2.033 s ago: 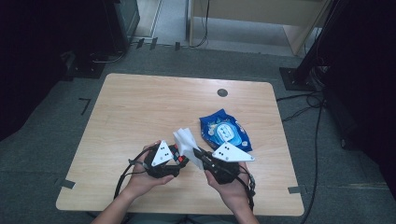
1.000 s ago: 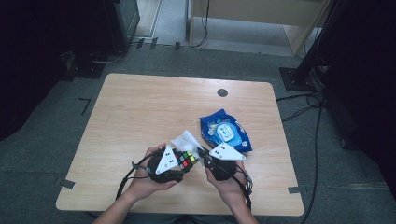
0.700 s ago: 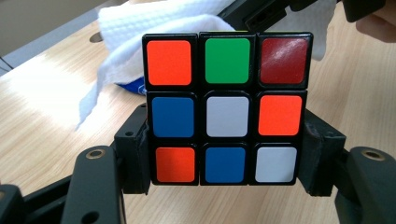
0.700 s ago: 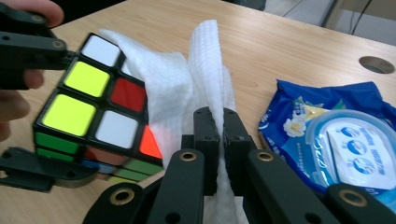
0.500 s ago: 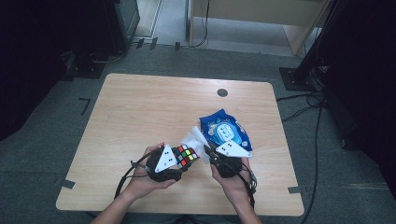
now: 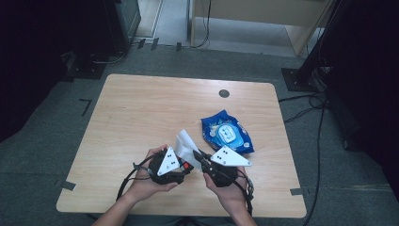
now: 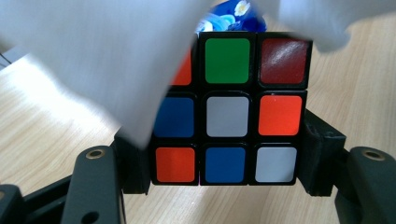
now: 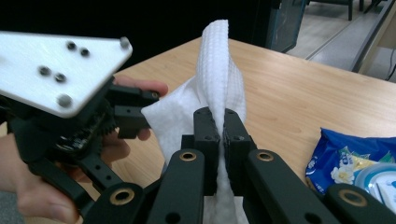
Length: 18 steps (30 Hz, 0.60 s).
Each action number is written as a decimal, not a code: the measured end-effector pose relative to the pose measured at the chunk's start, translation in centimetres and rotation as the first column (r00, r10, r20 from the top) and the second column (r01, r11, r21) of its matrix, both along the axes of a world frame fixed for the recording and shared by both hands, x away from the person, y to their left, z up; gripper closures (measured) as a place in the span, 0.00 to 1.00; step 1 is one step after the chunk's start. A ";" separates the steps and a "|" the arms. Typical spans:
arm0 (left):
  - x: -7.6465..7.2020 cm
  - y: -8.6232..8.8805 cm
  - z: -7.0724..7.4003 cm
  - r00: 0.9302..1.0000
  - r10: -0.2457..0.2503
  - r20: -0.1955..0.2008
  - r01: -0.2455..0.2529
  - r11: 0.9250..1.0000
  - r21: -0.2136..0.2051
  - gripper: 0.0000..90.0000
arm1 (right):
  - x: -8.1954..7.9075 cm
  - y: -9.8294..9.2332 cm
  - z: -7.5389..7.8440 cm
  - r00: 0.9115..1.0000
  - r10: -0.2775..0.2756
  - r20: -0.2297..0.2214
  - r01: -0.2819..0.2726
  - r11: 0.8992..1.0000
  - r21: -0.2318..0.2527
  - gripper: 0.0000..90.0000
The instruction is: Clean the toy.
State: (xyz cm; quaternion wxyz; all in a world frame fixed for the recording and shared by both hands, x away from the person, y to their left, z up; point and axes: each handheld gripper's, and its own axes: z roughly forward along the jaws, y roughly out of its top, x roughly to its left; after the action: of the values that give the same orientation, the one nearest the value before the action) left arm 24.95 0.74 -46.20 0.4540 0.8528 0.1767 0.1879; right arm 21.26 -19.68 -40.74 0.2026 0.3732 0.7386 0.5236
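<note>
My left gripper point(image 6: 184, 165) is shut on a colourful puzzle cube point(image 7: 227, 107), its jaws pressing the cube's two sides in the left gripper view. A white wet wipe point(image 8: 219, 74) is pinched between the jaws of my right gripper point(image 8: 222, 116), which is shut on it. The wipe point(image 6: 186, 143) drapes over the cube's upper left part point(image 7: 84, 60) and stands up between the two grippers in the high view. My right gripper point(image 6: 196, 154) sits just right of the left one, near the table's front edge.
A blue pack of wet wipes point(image 6: 227, 133) lies on the wooden table point(image 6: 141, 108) just beyond the right gripper. A small round dark cap point(image 6: 224, 93) sits in the tabletop near the far edge. Cables trail on the floor to the right.
The right gripper has shifted left and up with the wipe, bringing it over the cube. The left gripper with the cube has stayed where it was.
</note>
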 end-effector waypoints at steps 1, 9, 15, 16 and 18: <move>0.0 0.0 0.1 1.000 -0.003 0.002 0.003 1.000 -0.001 0.38 | 0.1 0.1 -0.2 1.000 -0.001 -0.004 0.001 1.000 -0.002 0.98; -0.3 0.0 0.4 1.000 -0.019 0.015 0.019 1.000 -0.001 0.38 | 0.8 0.0 -1.5 0.999 -0.020 -0.028 0.019 0.999 -0.027 0.98; -0.4 -0.1 0.3 0.999 -0.030 0.018 0.030 1.000 0.003 0.38 | 1.2 -0.3 -2.1 0.999 -0.044 -0.025 0.043 0.997 -0.061 0.98; -0.5 -0.2 0.3 0.999 -0.031 0.018 0.031 1.000 0.003 0.38 | 1.2 -0.4 -2.1 0.998 -0.050 -0.024 0.048 0.997 -0.067 0.98; -0.5 -0.2 0.3 0.999 -0.033 0.022 0.033 0.999 0.006 0.38 | 1.4 -0.6 -2.4 0.998 -0.057 -0.027 0.055 0.996 -0.075 0.98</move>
State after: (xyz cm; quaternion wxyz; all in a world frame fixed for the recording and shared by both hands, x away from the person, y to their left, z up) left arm 24.43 0.53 -45.86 0.4566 0.8548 0.1573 0.1902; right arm 22.67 -20.25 -43.10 0.2201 0.3935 0.7498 0.4843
